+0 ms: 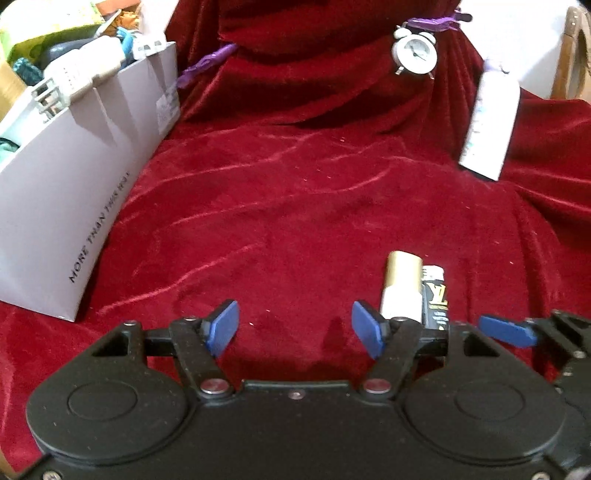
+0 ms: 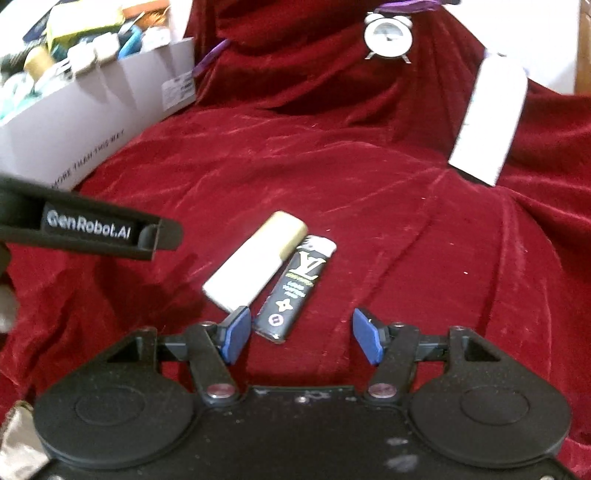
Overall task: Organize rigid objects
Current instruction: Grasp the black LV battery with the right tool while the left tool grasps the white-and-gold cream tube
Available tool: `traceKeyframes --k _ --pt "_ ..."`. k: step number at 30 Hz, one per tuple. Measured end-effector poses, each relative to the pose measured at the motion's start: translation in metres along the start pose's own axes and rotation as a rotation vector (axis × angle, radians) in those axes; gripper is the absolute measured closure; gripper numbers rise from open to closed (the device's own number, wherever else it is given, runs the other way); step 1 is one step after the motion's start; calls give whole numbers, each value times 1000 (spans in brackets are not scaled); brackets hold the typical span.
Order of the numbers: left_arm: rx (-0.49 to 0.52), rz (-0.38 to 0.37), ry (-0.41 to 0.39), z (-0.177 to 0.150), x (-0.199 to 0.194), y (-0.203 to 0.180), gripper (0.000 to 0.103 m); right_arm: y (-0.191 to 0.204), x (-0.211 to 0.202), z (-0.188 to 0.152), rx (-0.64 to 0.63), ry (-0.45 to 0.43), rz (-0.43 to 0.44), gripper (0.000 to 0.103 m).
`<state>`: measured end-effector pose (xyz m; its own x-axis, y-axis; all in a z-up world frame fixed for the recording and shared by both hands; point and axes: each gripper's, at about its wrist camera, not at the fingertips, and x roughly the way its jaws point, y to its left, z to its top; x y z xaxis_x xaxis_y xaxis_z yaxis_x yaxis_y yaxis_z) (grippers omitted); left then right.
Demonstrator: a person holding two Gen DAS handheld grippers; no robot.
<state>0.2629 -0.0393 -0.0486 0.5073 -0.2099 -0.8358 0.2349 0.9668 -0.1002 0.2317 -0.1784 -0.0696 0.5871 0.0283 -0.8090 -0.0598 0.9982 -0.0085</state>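
ok, both tongs, left (image 1: 295,326) & right (image 2: 301,334), wide open, empty, near lighter (image 2: 295,286).

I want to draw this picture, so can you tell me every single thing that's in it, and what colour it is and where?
cloth: 1, dark red, covering the whole surface
box: 1, pale grey cardboard, far left, full of jumbled things too blurry to name
alarm clock: 1, white, far back, standing upright
white tube: 1, white, far right, lying on the cloth
gold-capped tube: 1, white with gold cap, lying in the middle
black lighter: 1, black with gold print, lying right beside the gold-capped tube
purple strips: at least 2, purple, at the back
left tongs: 1, black with blue pads, open, empty
right tongs: 1, black with blue pads, open, empty
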Motion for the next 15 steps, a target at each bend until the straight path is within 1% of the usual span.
traceKeyframes --k 3,5,7,12,14,15 --pt "38 -14 0 -6 -1 -6 39 2 7 -2 -23 -17 -75 42" --pt "46 -29 2 -10 -1 -11 39 -8 7 -3 9 -25 -110 41" --pt "38 -53 6 -13 0 -16 39 -23 7 -3 70 -20 -129 41" --pt "53 -110 12 -16 8 -38 38 -49 6 -5 153 -2 -135 39" --pt "72 -113 23 -17 14 -46 40 -51 5 -6 156 -1 -135 39" --pt "77 -99 25 -17 17 -47 39 -52 6 -6 160 0 -140 38"
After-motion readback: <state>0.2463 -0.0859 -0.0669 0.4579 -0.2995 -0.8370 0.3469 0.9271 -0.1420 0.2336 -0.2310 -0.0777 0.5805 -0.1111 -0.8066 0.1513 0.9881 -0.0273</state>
